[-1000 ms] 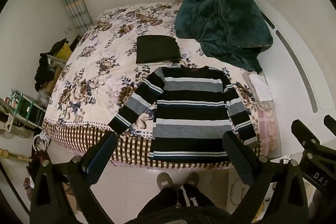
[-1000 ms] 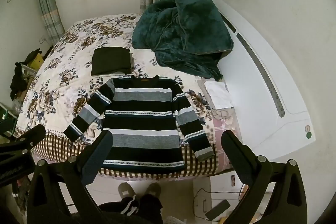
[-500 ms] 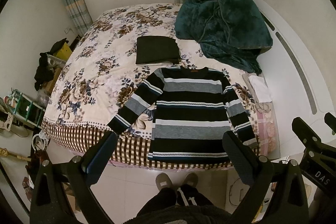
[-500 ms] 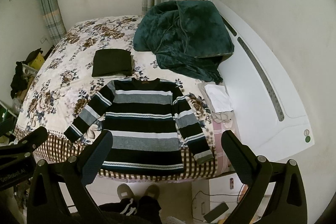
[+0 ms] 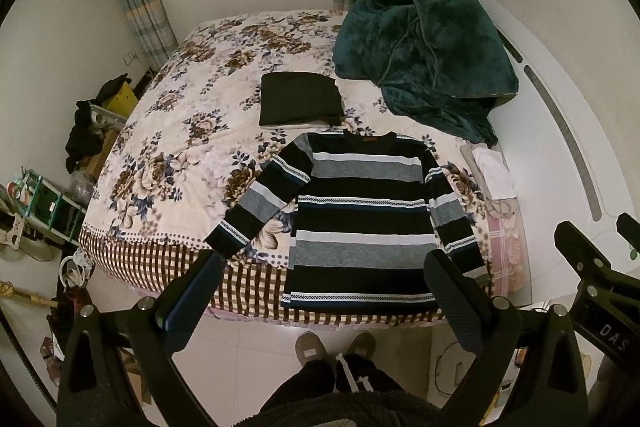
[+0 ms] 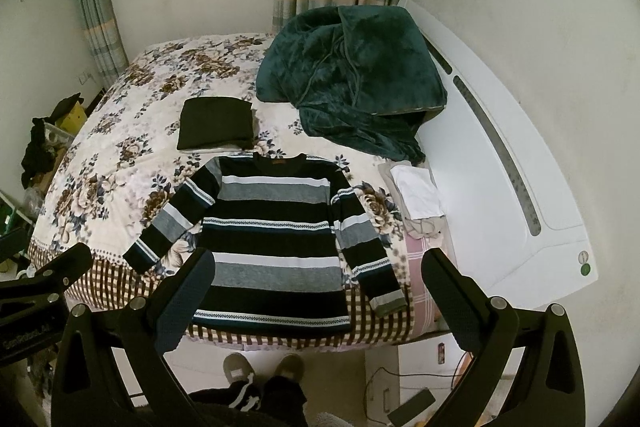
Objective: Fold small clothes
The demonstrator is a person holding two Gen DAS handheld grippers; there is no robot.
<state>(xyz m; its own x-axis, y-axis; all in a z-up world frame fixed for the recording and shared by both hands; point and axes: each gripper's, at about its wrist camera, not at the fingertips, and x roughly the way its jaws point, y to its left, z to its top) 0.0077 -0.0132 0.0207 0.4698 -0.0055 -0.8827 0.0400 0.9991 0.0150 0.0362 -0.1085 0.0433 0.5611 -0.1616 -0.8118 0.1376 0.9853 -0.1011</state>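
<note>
Black, grey and white stripes fill the middle of your left wrist view: the striped sweater (image 5: 360, 219) lies flat on the floral bedspread (image 5: 192, 131), neck away from you, hem at the bed's near edge, and it sits straight ahead of your left gripper (image 5: 324, 291), whose jaws stand wide apart with nothing between them. Its hem shows in the gap between the two fingers, though the claw hangs above and short of the bed, not touching the cloth. One sleeve angles out toward the left finger (image 5: 192, 299); the other runs down close along the body toward the right finger. Beyond the sweater's collar lies a folded dark garment (image 5: 300, 99), and farther off to the right a heaped teal blanket (image 5: 424, 67). Below the claw you can see your slippers (image 5: 336, 345) on the tiled floor, and your other tool's tip at the right edge. In the right wrist view, your right gripper (image 6: 316, 299) is likewise spread wide and holds nothing; the sweater (image 6: 272, 235) lies ahead and somewhat left of its centre, with the hem just beyond the left finger (image 6: 184, 303). The cuff nearest the right finger rests on the checked border, well clear of it. A white headboard (image 6: 500, 187) lies to the right.
</note>
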